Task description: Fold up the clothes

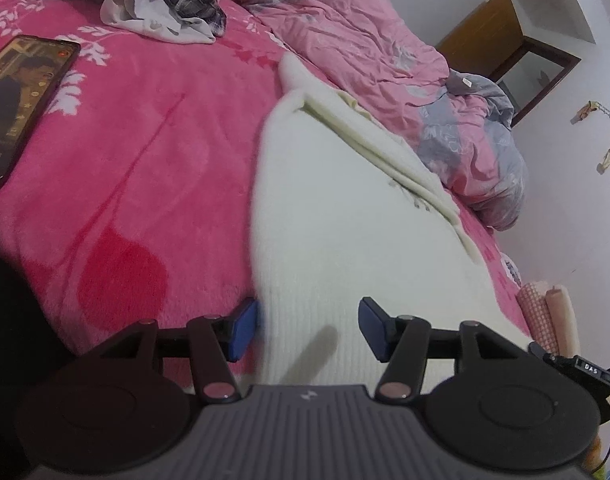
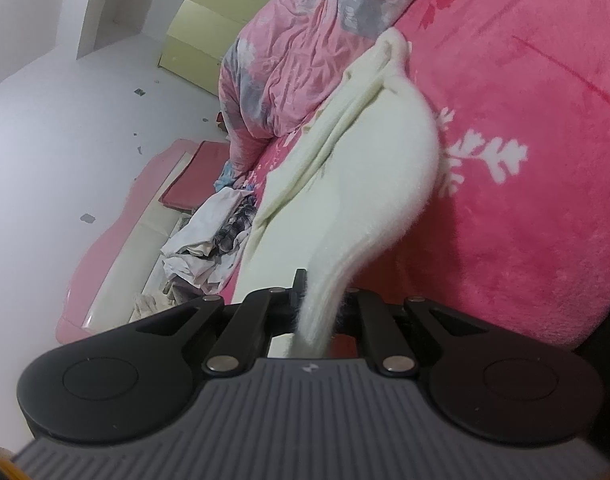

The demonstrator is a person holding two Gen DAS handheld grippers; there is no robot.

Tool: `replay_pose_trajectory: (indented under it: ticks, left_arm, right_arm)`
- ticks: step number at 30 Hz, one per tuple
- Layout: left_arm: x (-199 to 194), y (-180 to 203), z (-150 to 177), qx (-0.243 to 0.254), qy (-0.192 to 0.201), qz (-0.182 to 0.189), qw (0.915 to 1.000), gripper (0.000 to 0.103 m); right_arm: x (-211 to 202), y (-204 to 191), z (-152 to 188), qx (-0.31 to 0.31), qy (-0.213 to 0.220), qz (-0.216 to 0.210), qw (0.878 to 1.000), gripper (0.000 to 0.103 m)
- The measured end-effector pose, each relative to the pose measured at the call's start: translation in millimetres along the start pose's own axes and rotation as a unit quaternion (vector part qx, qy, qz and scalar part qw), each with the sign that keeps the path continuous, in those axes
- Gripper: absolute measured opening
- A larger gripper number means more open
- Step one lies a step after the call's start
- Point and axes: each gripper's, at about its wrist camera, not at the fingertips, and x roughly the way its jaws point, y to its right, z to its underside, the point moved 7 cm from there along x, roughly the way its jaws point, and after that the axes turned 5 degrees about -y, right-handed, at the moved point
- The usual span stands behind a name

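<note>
The bed [image 1: 145, 168] fills most of the room, covered in a bright pink fleece blanket [image 2: 525, 220] with white leaf sprigs. A crumpled pink and grey duvet [image 1: 385, 52] is heaped along one side of the bed, spilling over the edge toward the floor. Beside it, lying lengthwise on the blanket, is the white fluffy garment [image 1: 345, 220], partly folded so a cream lining shows along the edge nearest the duvet. A pile of other clothes [image 1: 173, 4], white and dark plaid, sits at the head end of the bed. Near the opposite edge a phone [image 1: 21, 96] lies flat with its screen lit. The right gripper [image 2: 319, 308] has its tongs closed narrow on one end of the white garment, lifting that end off the blanket. The left gripper [image 1: 307, 326] hangs just over the garment's near end with its blue pads [image 1: 245, 328] spread wide, gripping nothing.
</note>
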Motion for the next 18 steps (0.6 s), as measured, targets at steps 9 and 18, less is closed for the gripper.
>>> replay_pose_trajectory:
  ticks: [9,18]
  left_arm:
    - [-5.0,15.7,-6.4,0.027,0.033,-0.029,0.9987,0.008]
    - [-47.7,49.0,-14.1,0.035,0.080,0.036,0.9955,0.006]
  right_arm:
    - [11.0,-6.1,-6.4,-0.017,0.009,0.003,1.000,0.004]
    - [-15.4,-37.9,-11.5,-0.058,0.050,-0.022,0.997,0.003]
